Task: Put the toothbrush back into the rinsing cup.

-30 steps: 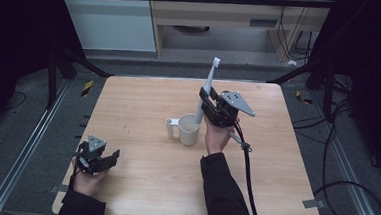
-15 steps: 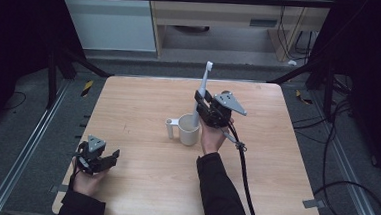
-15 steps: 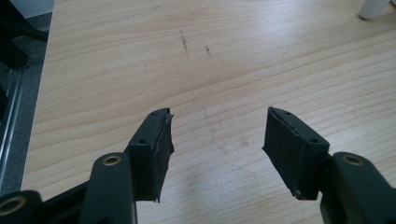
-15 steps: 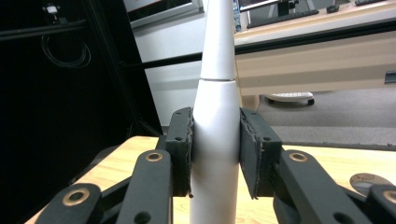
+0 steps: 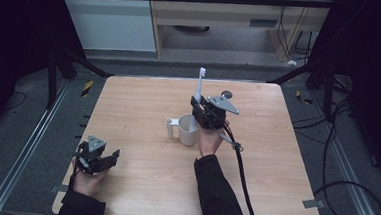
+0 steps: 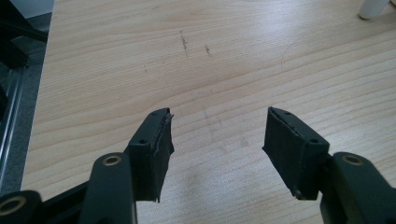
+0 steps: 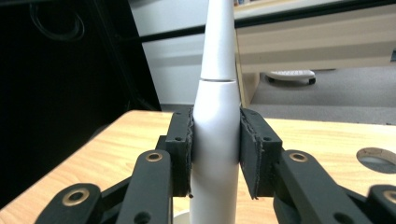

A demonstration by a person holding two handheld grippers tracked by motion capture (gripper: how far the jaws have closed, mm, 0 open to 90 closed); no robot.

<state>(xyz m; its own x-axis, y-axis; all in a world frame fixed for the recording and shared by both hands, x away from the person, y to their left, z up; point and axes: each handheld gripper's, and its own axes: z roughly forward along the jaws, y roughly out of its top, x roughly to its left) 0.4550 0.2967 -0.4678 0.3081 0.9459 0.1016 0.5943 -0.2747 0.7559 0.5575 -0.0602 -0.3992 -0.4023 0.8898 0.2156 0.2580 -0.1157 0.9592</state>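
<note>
A white toothbrush-like wand (image 5: 198, 90) stands nearly upright, brush head on top, with my right gripper (image 5: 199, 109) shut on its thick handle. In the right gripper view both pads press the wand (image 7: 215, 135) from either side, and my right gripper (image 7: 215, 151) points across the table. Right below it stands a white cup (image 5: 188, 131) with a side handle; its rim (image 7: 180, 218) shows under the wand's lower end. My left gripper (image 5: 109, 157) rests at the table's front left, open with nothing between its pads (image 6: 217, 135).
The wooden table (image 5: 144, 99) has a round hole (image 5: 226, 94) behind my right gripper. A cable (image 5: 240, 165) trails from that gripper over the table's front. Dark frame posts and rails surround the table. The cup's handle (image 6: 373, 7) shows far off in the left gripper view.
My right hand has carried the wand left and down, so it now stands over the cup. The left gripper has stayed put.
</note>
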